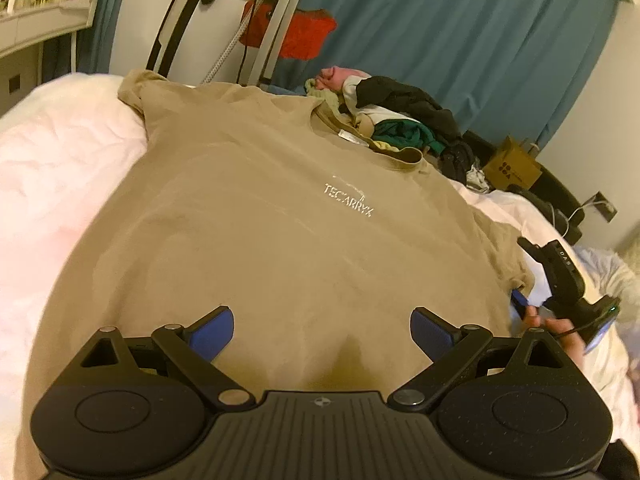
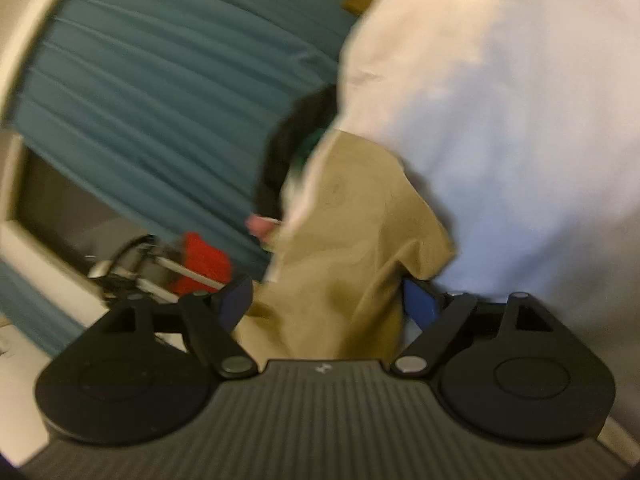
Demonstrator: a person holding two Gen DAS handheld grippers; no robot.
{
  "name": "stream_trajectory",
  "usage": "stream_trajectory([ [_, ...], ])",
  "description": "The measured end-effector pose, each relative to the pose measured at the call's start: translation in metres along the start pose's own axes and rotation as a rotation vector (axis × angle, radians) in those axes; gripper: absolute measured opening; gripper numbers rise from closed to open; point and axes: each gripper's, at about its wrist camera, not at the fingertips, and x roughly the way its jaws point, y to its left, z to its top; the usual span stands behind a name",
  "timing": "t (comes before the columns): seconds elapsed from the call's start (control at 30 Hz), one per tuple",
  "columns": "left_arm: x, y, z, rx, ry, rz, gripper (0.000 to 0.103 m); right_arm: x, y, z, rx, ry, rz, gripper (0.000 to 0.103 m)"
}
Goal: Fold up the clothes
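On the bed (image 1: 60, 168), my left tool (image 1: 322, 330) hovers released over the tan T-shirt (image 1: 256, 216); my right tool (image 2: 328, 304) gapes around its sleeve (image 2: 360, 220).

A beige T-shirt (image 1: 256, 216) lies spread flat on a white bed (image 1: 60, 168), front side up, with white letters on the chest. The left gripper (image 1: 322, 330) is above the lower part of the shirt, its two blue fingers wide apart and holding nothing. At the right edge, the right gripper (image 1: 524, 304) is at the shirt's sleeve. Behind the collar there is a pile of clothes (image 1: 400, 116). A teal curtain (image 1: 460, 32) hangs at the back.
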Motion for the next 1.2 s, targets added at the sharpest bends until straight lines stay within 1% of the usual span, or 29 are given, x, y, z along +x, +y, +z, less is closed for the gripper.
stream_trajectory([
  [0.07,0.004,0.0,0.005,-0.003,-0.004,-0.015,0.096,0.014,0.001,0.004,-0.024,-0.006,0.017,0.082],
  [0.13,0.007,0.0,0.007,0.013,-0.027,-0.025,0.096,0.027,0.002,0.007,-0.054,-0.038,-0.004,0.081],
  [0.2,0.009,-0.003,0.007,0.03,-0.027,-0.018,0.097,0.04,0.003,0.012,-0.065,-0.069,-0.022,0.08],
  [0.23,0.01,-0.005,0.007,0.036,-0.023,-0.018,0.097,0.048,0.004,0.015,-0.074,-0.077,-0.03,0.08],
  [0.3,0.01,-0.004,0.008,0.035,-0.033,-0.028,0.097,0.067,0.01,0.022,-0.117,-0.065,-0.051,0.081],
  [0.37,0.008,-0.004,0.009,0.034,-0.039,-0.029,0.097,0.083,0.027,0.021,-0.229,0.0,-0.134,0.053],
  [0.4,0.008,-0.004,0.01,0.033,-0.038,-0.029,0.097,0.088,0.037,0.02,-0.272,0.028,-0.17,0.016],
  [0.43,0.006,-0.003,0.012,0.038,-0.033,-0.022,0.097,0.089,0.048,0.019,-0.31,0.042,-0.194,0.006],
  [0.5,0.003,0.0,0.017,0.047,-0.025,-0.009,0.097,0.086,0.068,0.018,-0.387,0.061,-0.231,0.006],
  [0.53,0.002,0.001,0.02,0.052,-0.02,-0.003,0.098,0.078,0.078,0.02,-0.423,0.048,-0.237,0.006],
  [0.6,-0.006,0.002,0.023,0.11,-0.038,0.026,0.098,0.071,0.113,0.02,-0.495,0.021,-0.26,0.006],
  [0.67,-0.014,0.007,0.027,0.137,-0.059,0.048,0.099,0.066,0.152,0.016,-0.595,-0.015,-0.276,0.006],
  [0.73,-0.022,0.012,0.031,0.149,-0.077,0.079,0.099,0.059,0.19,0.0,-0.699,-0.048,-0.285,0.006],
  [0.8,-0.03,0.017,0.034,0.169,-0.097,0.114,0.1,0.064,0.223,-0.021,-0.795,-0.067,-0.3,0.006],
  [0.87,-0.036,0.02,0.035,0.193,-0.102,0.145,0.1,0.072,0.247,-0.047,-0.883,-0.073,-0.319,0.006],
  [0.97,-0.047,0.036,0.036,0.173,-0.117,0.174,0.1,0.087,0.274,-0.102,-1.02,-0.047,-0.335,0.006],
  [1.03,-0.051,0.048,0.038,0.156,-0.121,0.193,0.1,0.099,0.284,-0.141,-1.101,-0.01,-0.34,0.006],
  [1.13,-0.057,0.067,0.041,0.111,-0.145,0.208,0.1,0.134,0.292,-0.205,-1.192,0.075,-0.342,0.006],
  [1.2,-0.058,0.074,0.04,0.12,-0.164,0.229,0.1,0.155,0.292,-0.237,-1.221,0.132,-0.341,0.006],
])
